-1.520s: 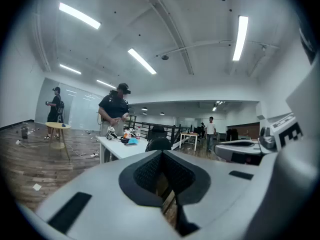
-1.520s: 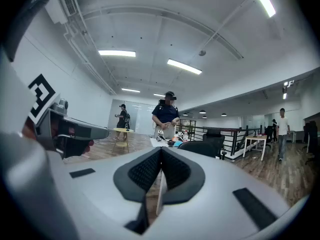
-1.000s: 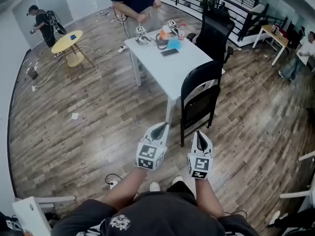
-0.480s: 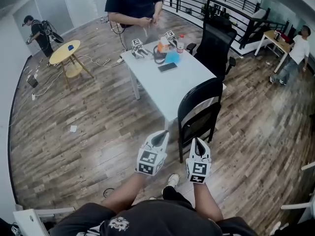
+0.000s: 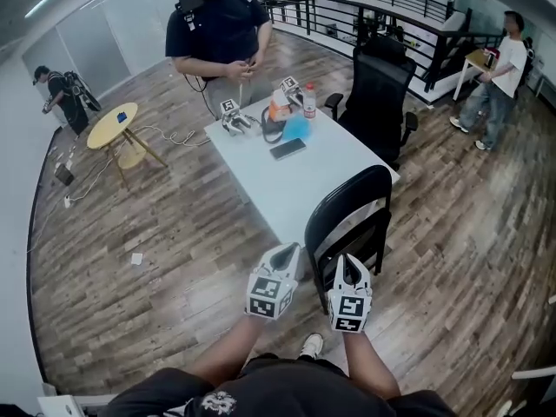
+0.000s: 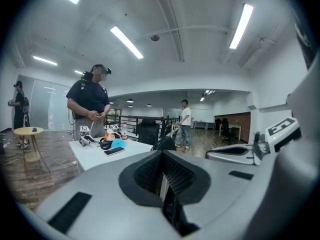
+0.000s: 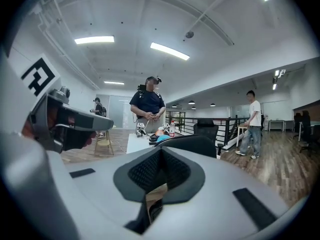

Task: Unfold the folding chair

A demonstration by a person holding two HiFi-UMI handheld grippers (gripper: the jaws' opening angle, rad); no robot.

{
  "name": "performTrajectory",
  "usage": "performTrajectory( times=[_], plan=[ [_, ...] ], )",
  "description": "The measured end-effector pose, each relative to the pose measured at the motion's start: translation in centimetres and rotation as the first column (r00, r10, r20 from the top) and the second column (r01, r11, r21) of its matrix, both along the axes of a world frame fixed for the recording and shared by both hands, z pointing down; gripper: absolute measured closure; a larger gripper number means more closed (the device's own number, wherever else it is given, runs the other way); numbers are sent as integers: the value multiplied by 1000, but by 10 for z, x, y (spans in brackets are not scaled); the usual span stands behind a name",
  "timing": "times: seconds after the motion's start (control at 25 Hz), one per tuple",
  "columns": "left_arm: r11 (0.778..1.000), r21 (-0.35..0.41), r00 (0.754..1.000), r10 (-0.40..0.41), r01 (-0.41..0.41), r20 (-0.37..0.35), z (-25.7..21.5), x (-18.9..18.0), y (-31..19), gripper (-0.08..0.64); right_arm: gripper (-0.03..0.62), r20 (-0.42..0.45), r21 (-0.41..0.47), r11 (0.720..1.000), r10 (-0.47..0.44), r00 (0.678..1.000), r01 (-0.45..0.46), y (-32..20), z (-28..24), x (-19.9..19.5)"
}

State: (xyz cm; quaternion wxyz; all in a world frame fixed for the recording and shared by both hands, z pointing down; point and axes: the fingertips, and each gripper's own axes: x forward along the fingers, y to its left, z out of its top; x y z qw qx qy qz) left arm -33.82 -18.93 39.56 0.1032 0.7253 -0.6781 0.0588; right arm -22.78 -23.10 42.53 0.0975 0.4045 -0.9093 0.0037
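A black folding chair (image 5: 349,208) stands folded against the near corner of the white table (image 5: 265,189). Its curved backrest (image 7: 192,143) shows just beyond the jaws in the right gripper view and as a dark edge (image 6: 163,144) in the left gripper view. My left gripper (image 5: 286,253) is shut and empty, a little short of the chair's left side. My right gripper (image 5: 349,264) is shut and empty too, just in front of the chair's lower frame. Neither touches the chair.
The table carries a phone (image 5: 287,148), a bottle (image 5: 309,101) and small devices. A person in a dark shirt (image 5: 215,33) stands at its far side. A black office chair (image 5: 379,83) sits behind it on the right. A round yellow table (image 5: 115,125) is far left.
Both grippers and the camera have advanced across the wooden floor toward the folded chair, which now sits closer. The jaws stay shut.
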Motion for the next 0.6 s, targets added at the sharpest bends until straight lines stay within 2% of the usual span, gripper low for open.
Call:
performTrajectory(
  times=[0.24,0.4,0.6],
  plan=[
    [999,-21,999,46,-45,17,5,2,-41,555,577,-3,-36,996,77,997,-77,-33,11,2],
    [991,-102,996,91,-90,2,31,-8,-78,554,577,-19,-76,991,113,993,-114,-55,24,-9],
    [973,-166,988,157,-157,-17,26,-29,-122,554,577,-50,-114,969,213,976,-218,-83,41,-23]
  ],
)
